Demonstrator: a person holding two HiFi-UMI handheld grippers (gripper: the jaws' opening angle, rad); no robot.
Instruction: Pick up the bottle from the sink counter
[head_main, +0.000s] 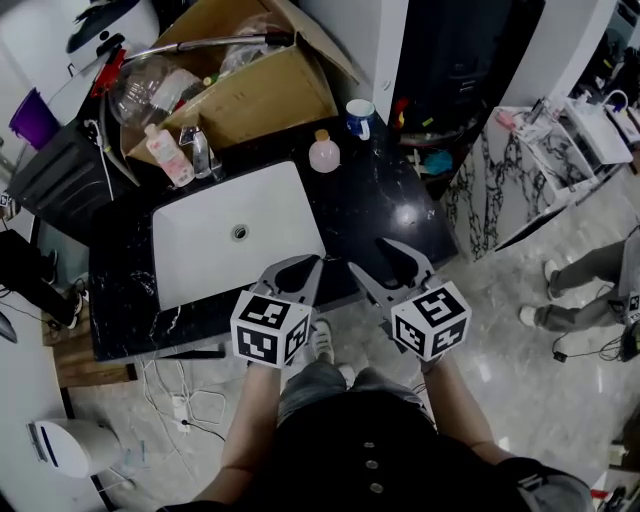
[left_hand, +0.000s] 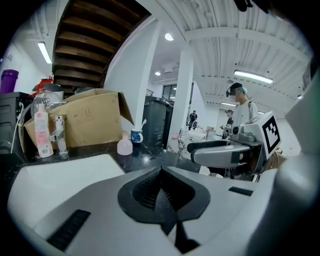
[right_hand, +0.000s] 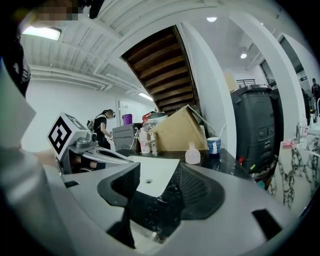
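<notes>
A small round pink bottle with a pale cap stands on the black marble counter, behind the right corner of the white sink. It also shows in the left gripper view as the pink bottle and in the right gripper view as the pink bottle. A taller bottle with a pink label stands left of the faucet. My left gripper hovers over the sink's near right corner, jaws together, empty. My right gripper sits beside it over the counter's front edge, open with nothing between its fingers. Both are well short of the bottles.
An open cardboard box full of items stands behind the sink. A blue and white cup sits right of it near the pink bottle. A marble-patterned table and a person's legs are on the right. Cables lie on the floor below the counter.
</notes>
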